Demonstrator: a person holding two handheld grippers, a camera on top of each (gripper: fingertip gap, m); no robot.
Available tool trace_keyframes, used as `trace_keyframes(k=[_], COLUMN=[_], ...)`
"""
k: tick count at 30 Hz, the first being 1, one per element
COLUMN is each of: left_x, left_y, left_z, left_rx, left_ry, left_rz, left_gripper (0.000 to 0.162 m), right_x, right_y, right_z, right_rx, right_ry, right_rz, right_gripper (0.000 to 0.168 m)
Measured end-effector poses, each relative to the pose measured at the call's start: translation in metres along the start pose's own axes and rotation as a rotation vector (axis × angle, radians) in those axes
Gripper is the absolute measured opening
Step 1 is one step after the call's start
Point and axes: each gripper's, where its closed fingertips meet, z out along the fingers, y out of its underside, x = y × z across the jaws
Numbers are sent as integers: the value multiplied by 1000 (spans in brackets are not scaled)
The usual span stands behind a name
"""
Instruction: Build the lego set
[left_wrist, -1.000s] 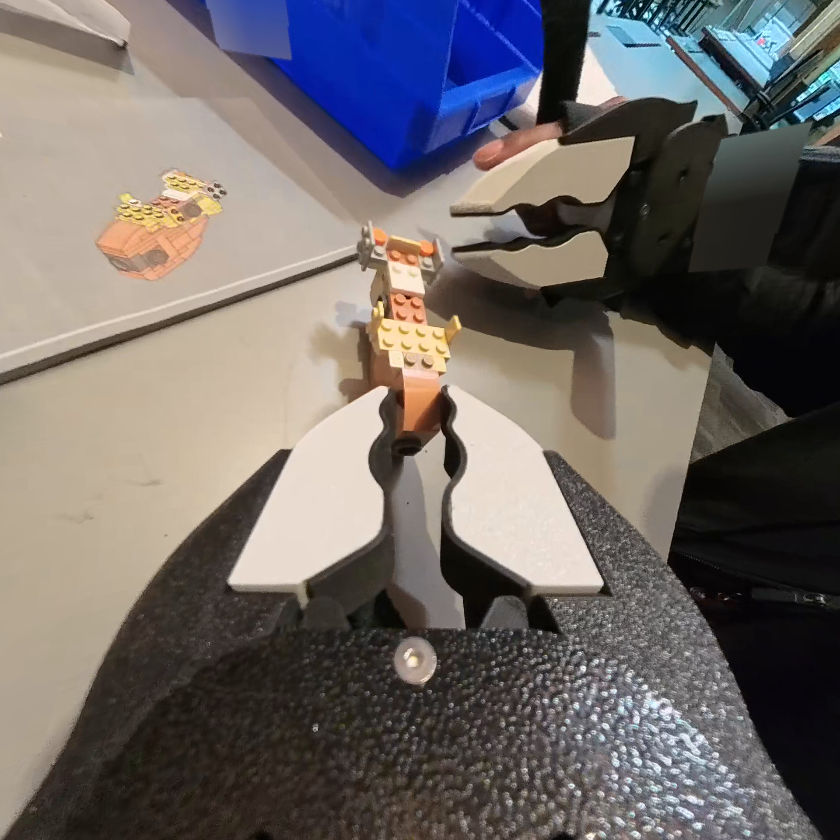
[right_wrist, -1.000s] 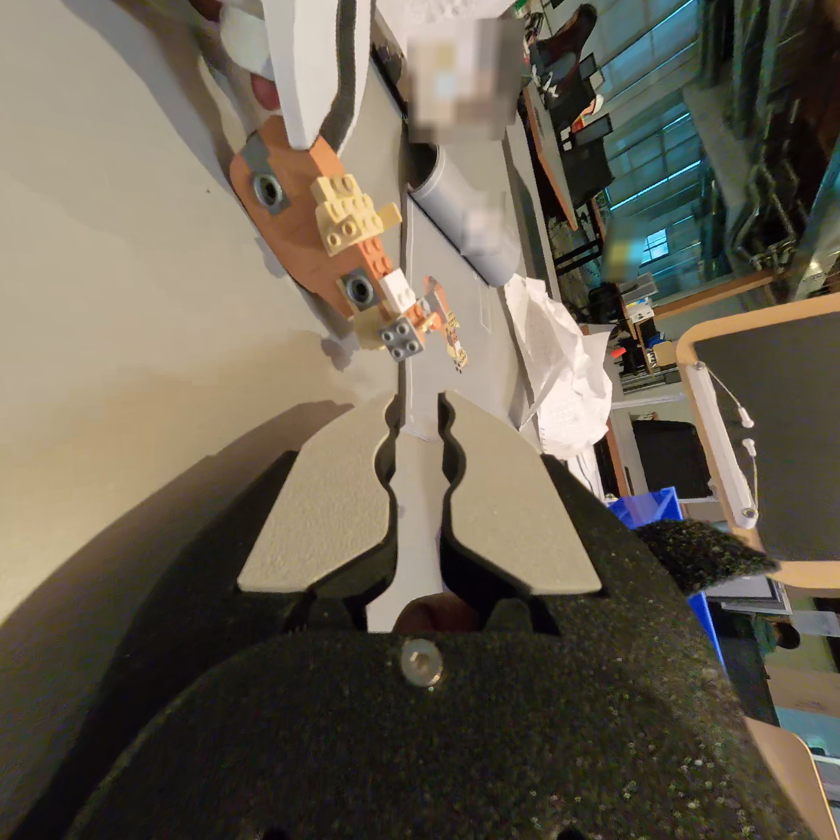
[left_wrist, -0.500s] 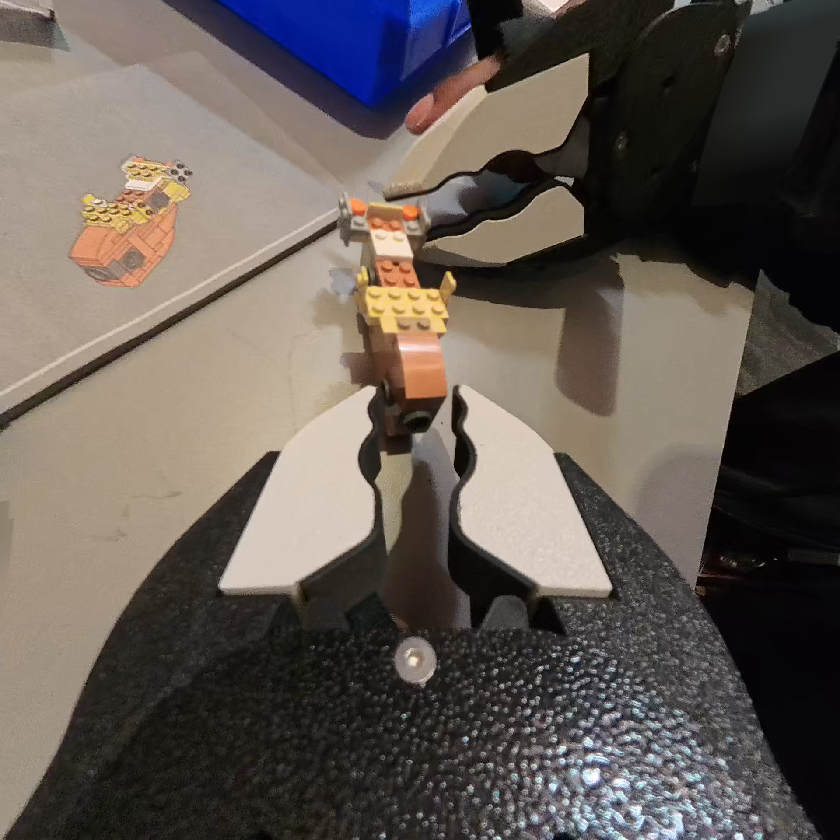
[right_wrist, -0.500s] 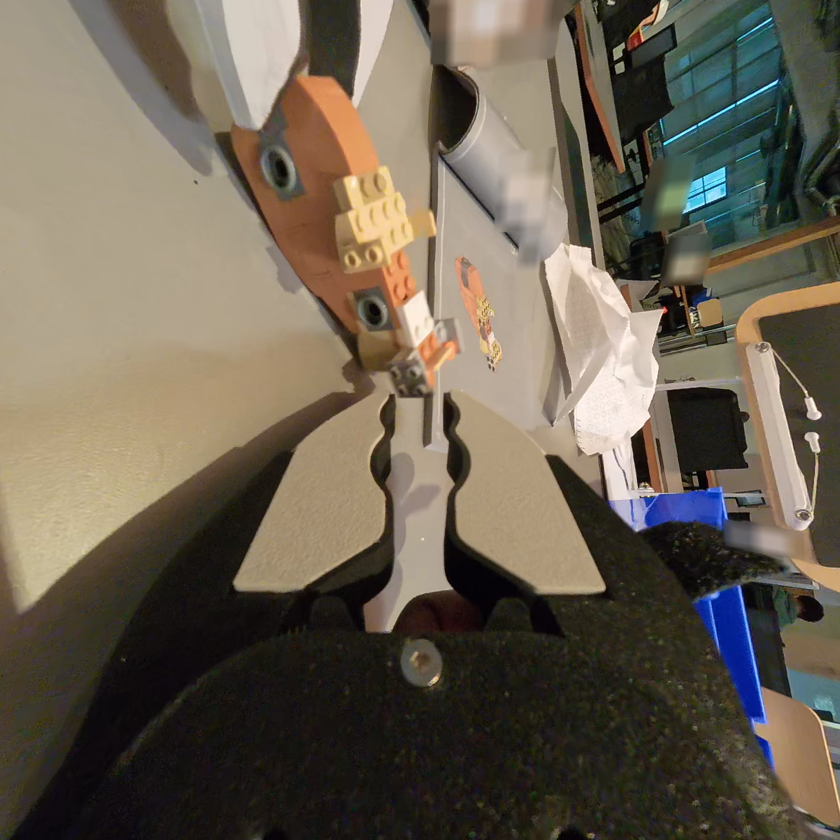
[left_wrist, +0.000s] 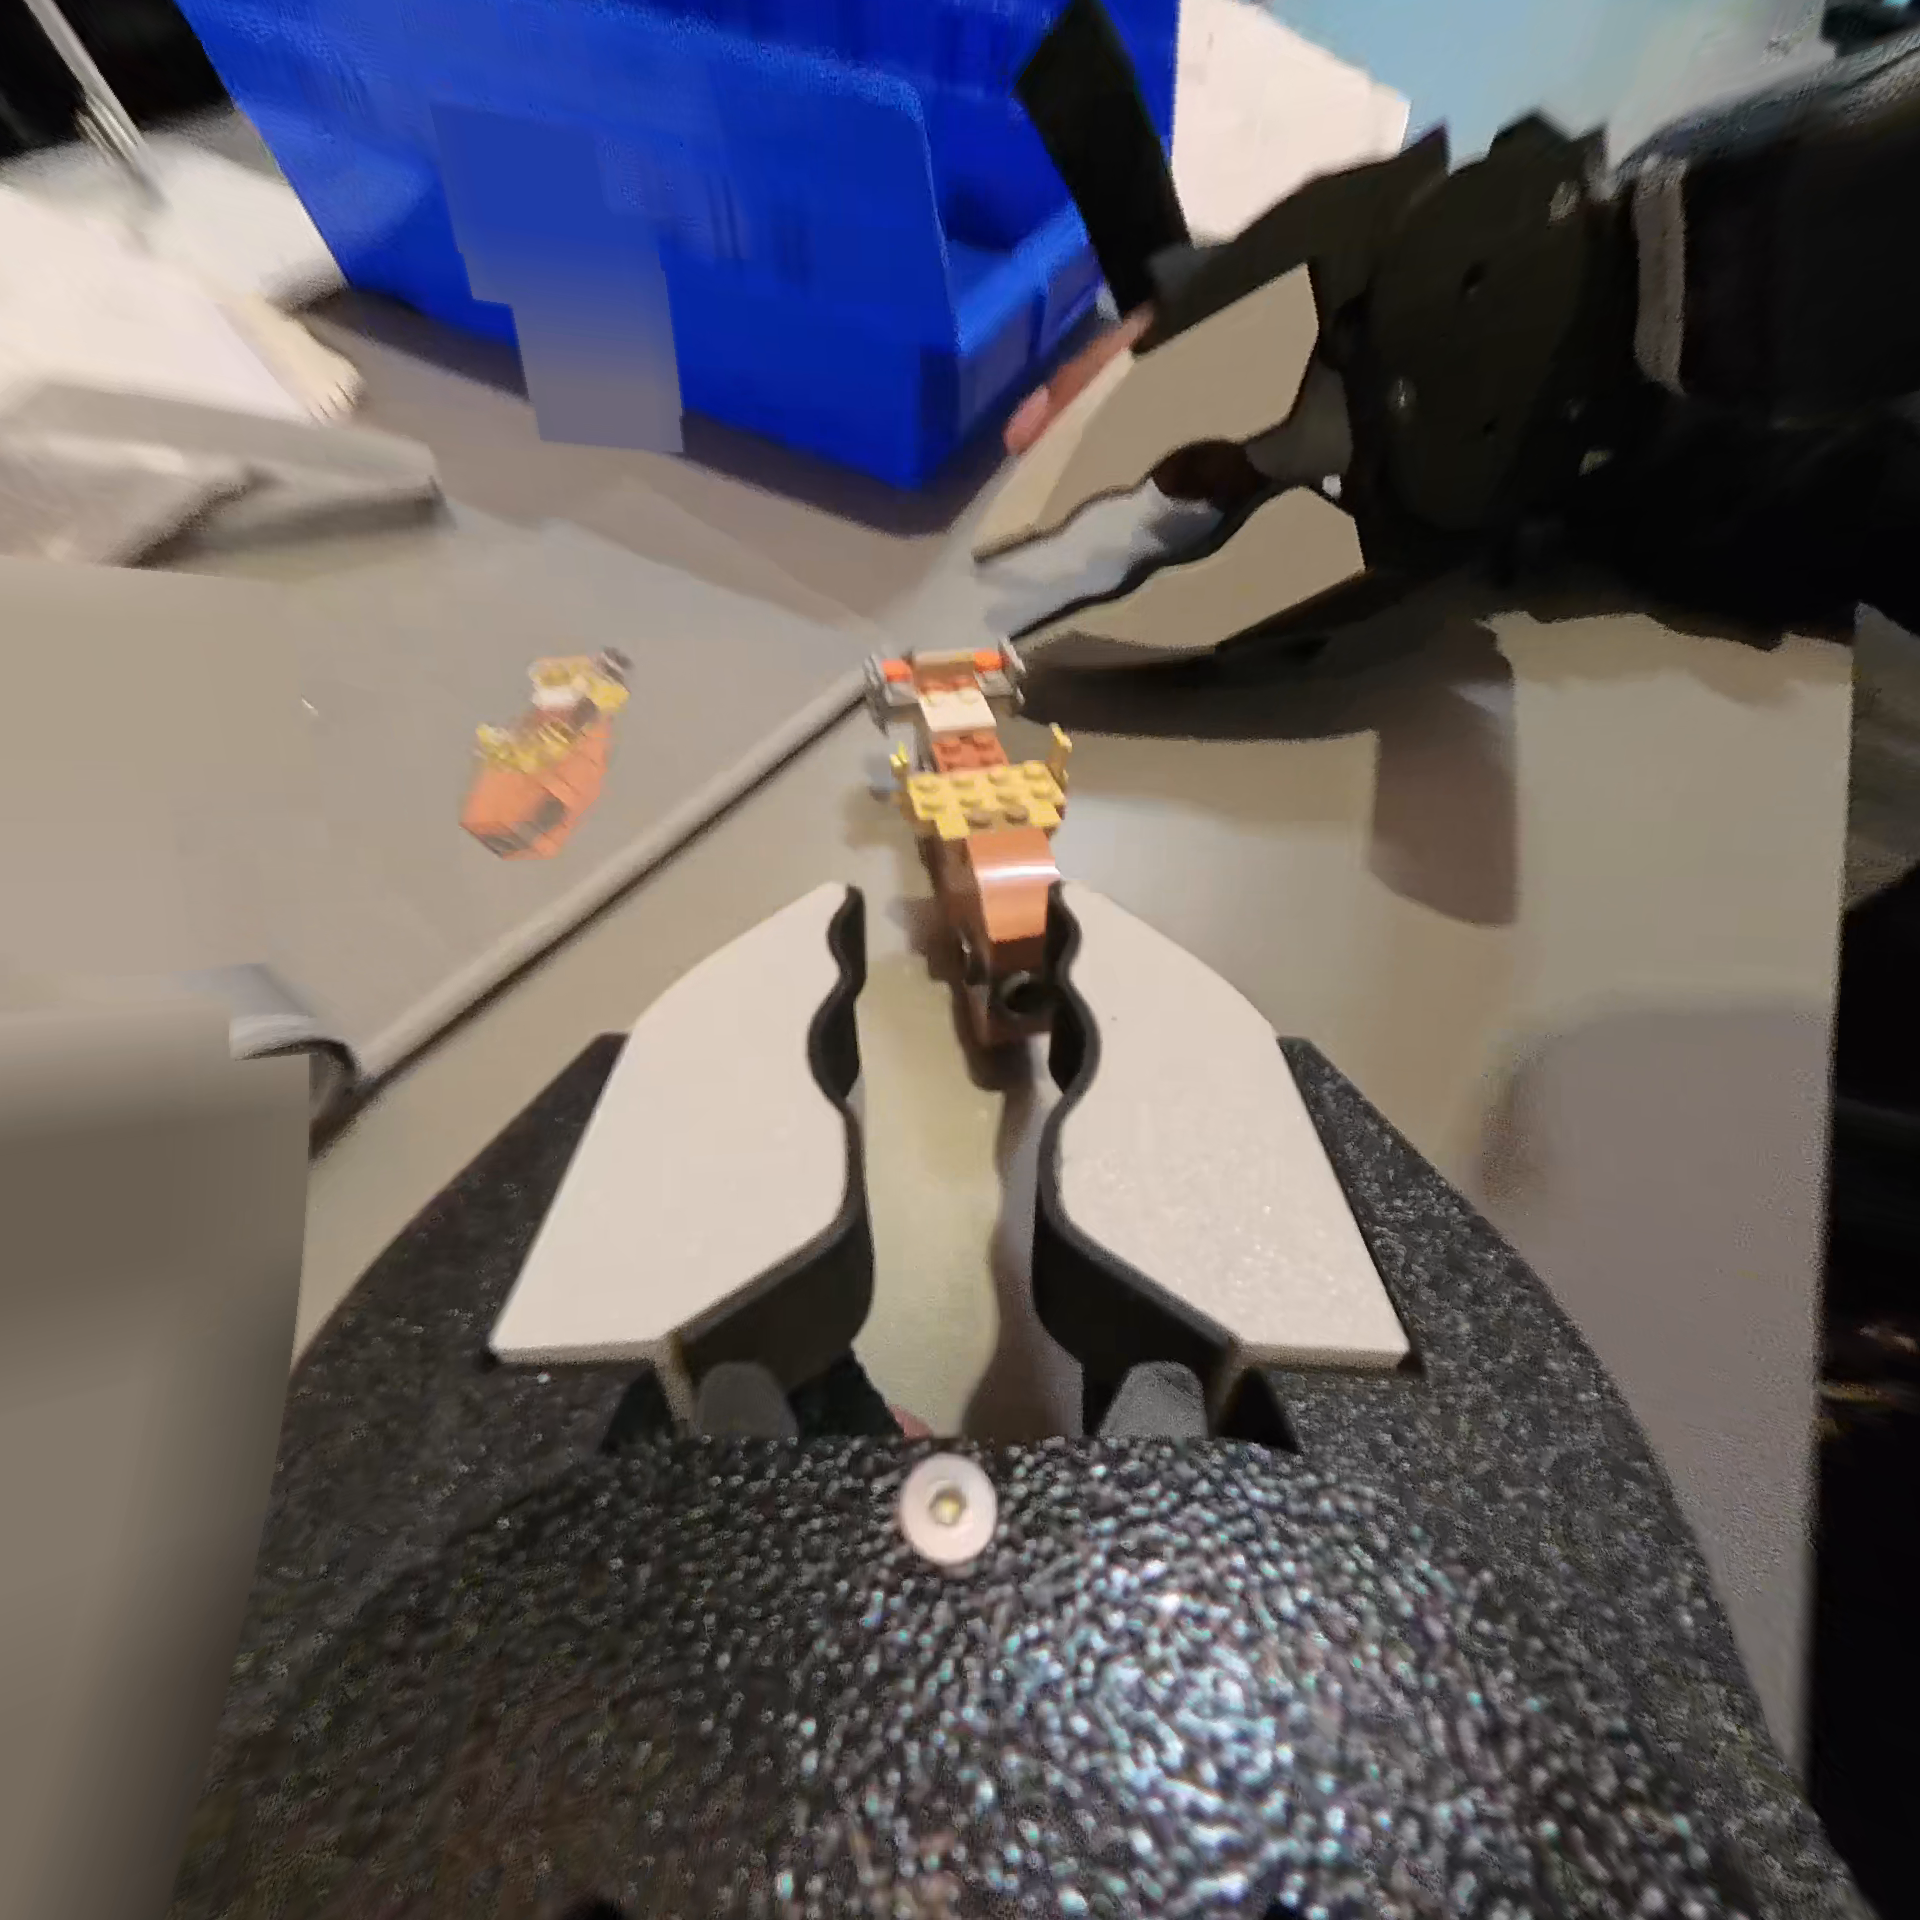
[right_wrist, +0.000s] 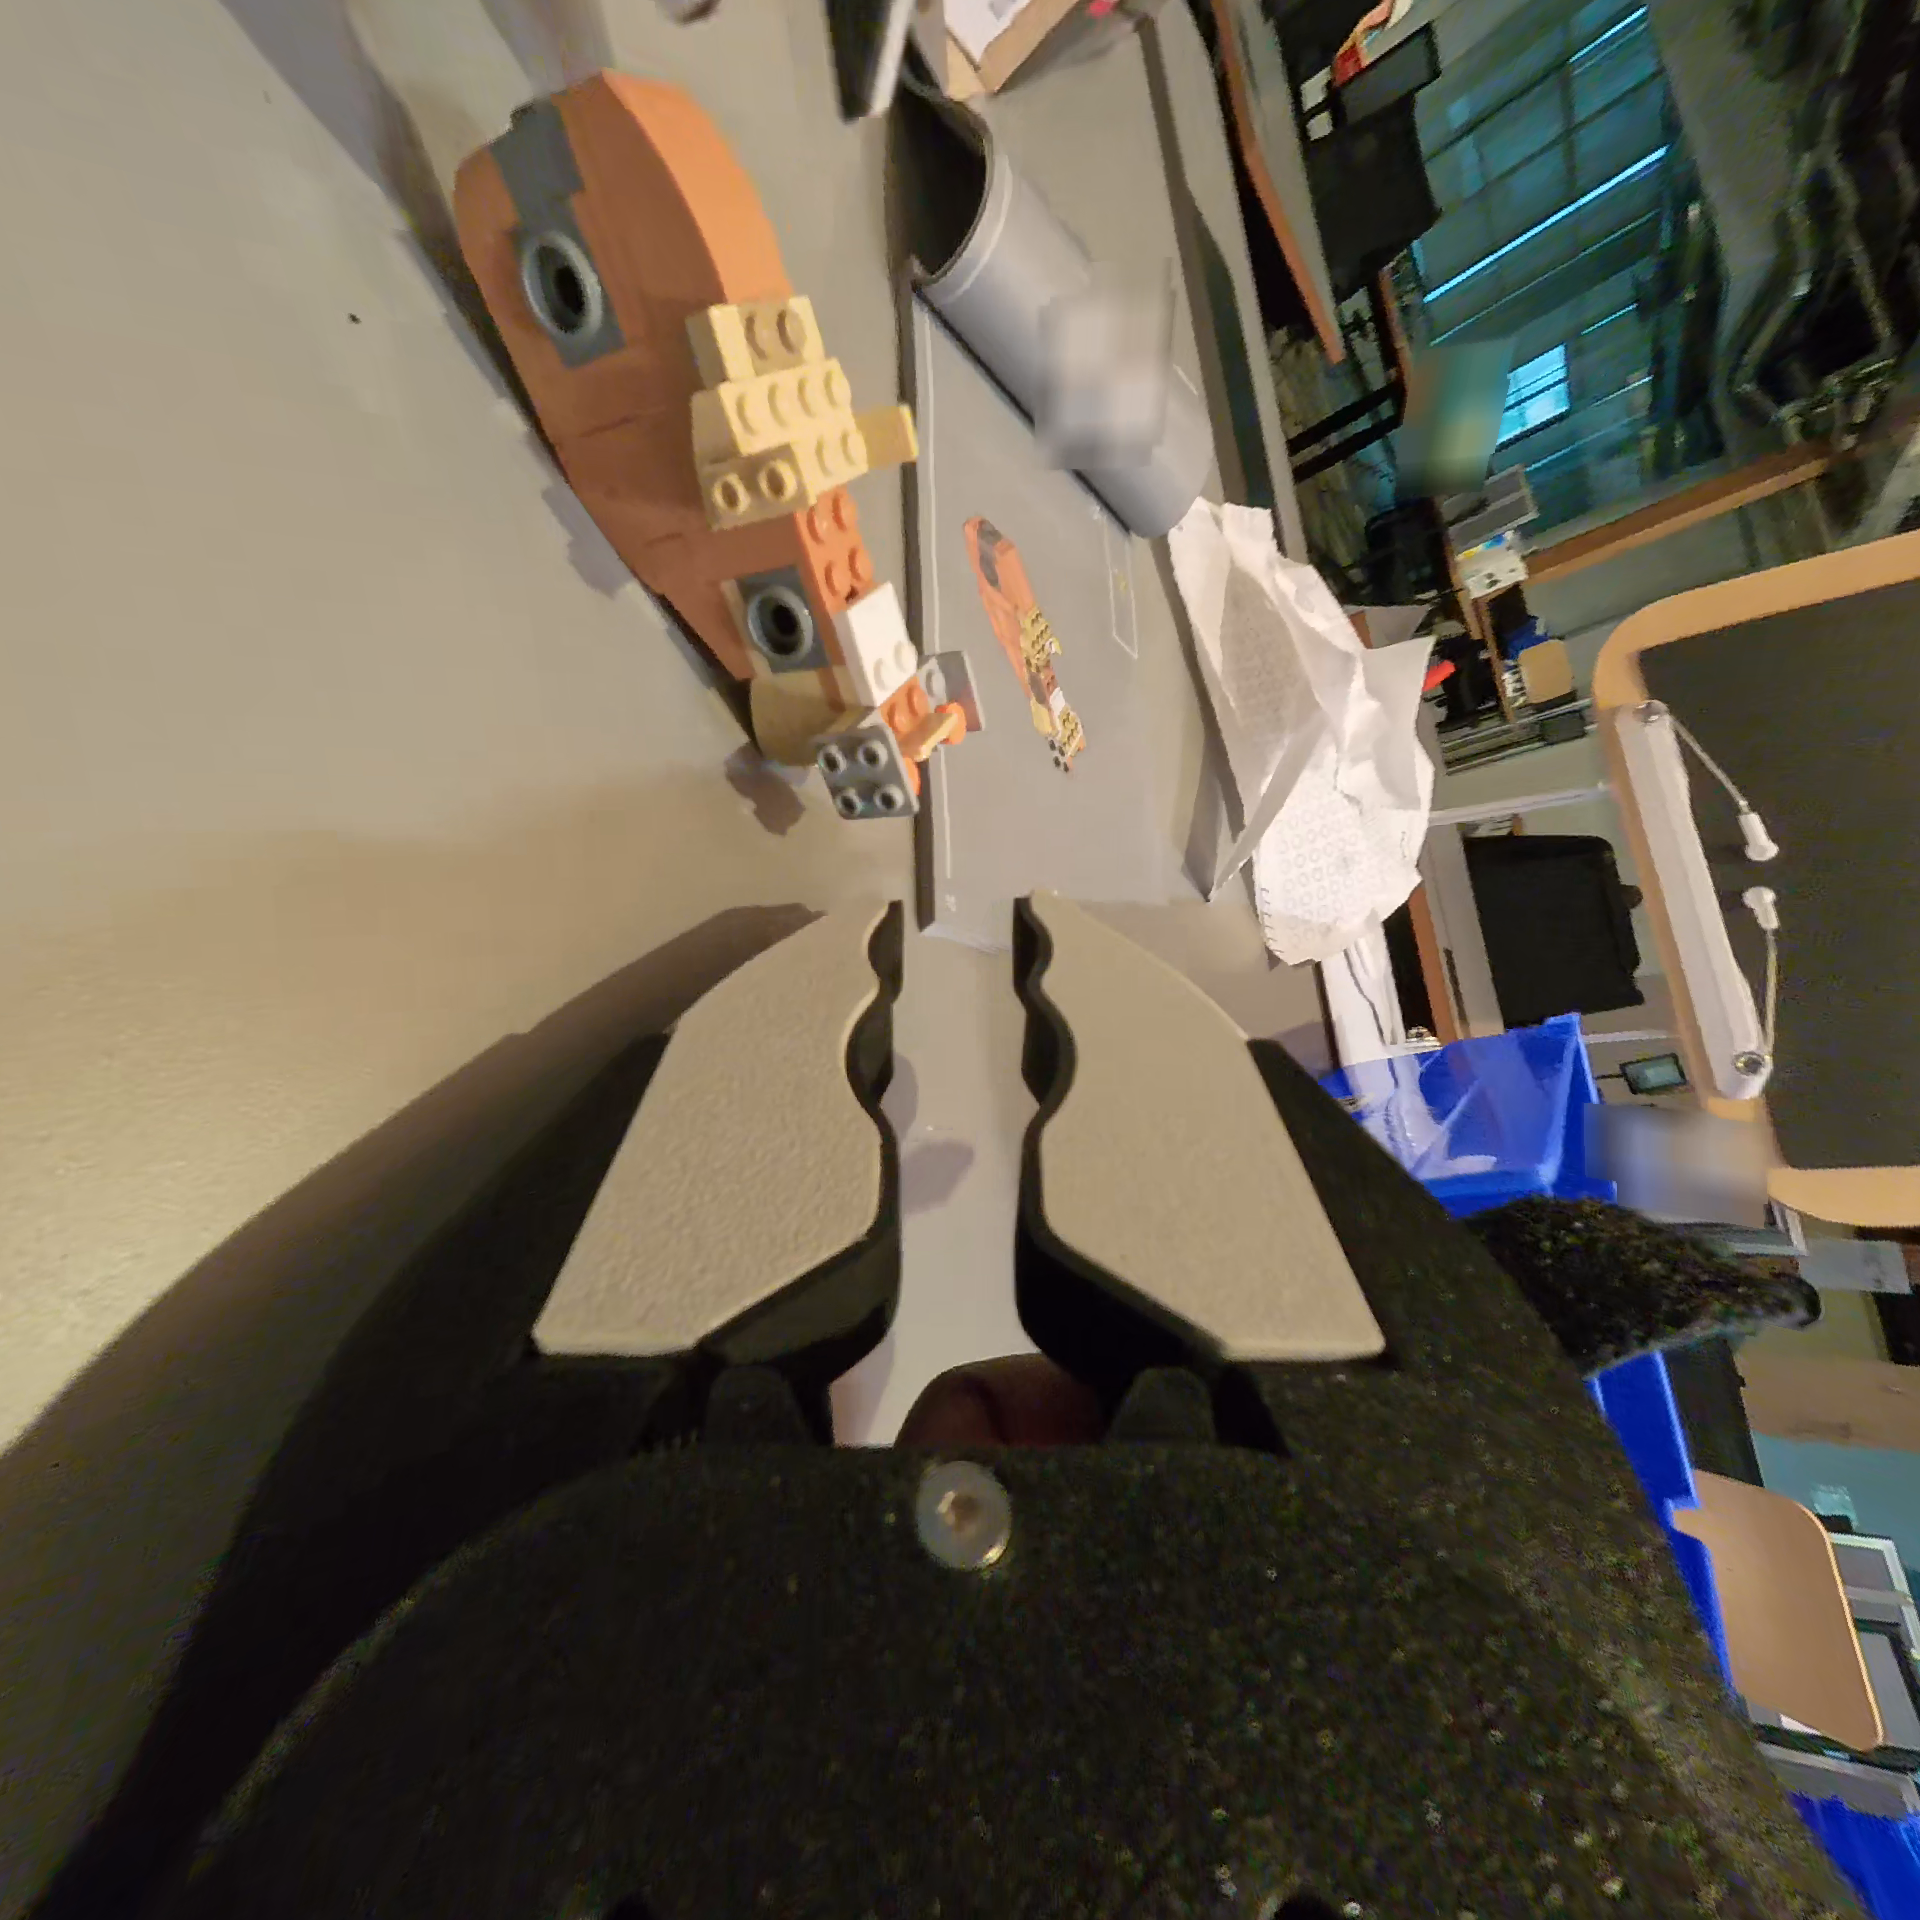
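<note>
- We see the lego model (left_wrist: 977, 821) lying on the grey table (left_wrist: 1247, 935), beside the instruction sheet (left_wrist: 312, 779).
- Our left gripper (left_wrist: 956, 914) has its fingers parted; the model's brown end sits against the right finger (left_wrist: 1164, 1122).
- Our right gripper (right_wrist: 951, 920) is narrowly parted, empty, near the model's grey end.

1. Left wrist view is motion-blurred: the bin (left_wrist: 665, 260) beyond the jaws smears.
2. The model (left_wrist: 977, 821) nears the right-hand jaw; contact cannot be told.
3. In the right wrist view, the model (right_wrist: 665, 395) is clipped at the top edge.
</note>
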Motion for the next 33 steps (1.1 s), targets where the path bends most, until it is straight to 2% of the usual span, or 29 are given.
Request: trace_keyframes(k=[4, 9, 13, 19, 23, 33], left_x=[-15, -30, -31, -28, -27, -38], left_y=[-17, -27, -25, -18, -18, -18], left_z=[-10, -19, -17, -7, -7, -7], left_rx=[163, 257, 242, 168, 167, 164], left_ry=[-53, -82, -107, -136, -168, -162], left_rz=[122, 115, 127, 190, 227, 127], left_gripper=[31, 29, 28, 27, 26, 25], right_x=[4, 12, 19, 16, 22, 26], right_y=[-5, -4, -3, -4, -5, -6], right_z=[-1, -1, -4, -3, -8, -13], right_rx=[53, 75, 89, 84, 116, 146], right_ry=[47, 94, 122, 137, 161, 186], right_rz=[50, 128, 186, 135, 174, 199], right_gripper=[19, 18, 17, 17, 14, 13])
